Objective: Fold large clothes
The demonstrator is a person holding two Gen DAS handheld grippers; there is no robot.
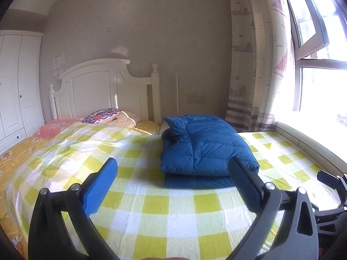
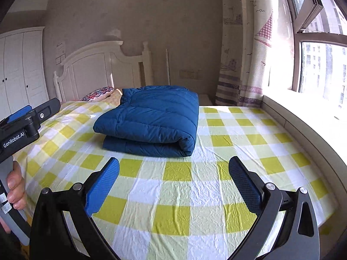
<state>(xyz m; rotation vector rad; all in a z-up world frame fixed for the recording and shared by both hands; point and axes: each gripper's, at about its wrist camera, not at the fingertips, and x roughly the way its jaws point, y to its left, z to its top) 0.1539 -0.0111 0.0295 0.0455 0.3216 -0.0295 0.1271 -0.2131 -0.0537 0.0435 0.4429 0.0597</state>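
1. Left wrist: the left gripper [image 1: 173,182] is spread wide and holds nothing. The folded jacket [image 1: 206,145] lies on the bed [image 1: 151,216], just beyond the fingertips.
2. Right wrist: the right gripper [image 2: 173,182] gapes, empty too; the jacket [image 2: 151,117] sits ahead, apart. The fold looks done; to tidy, press the top layer flat, don't tug.
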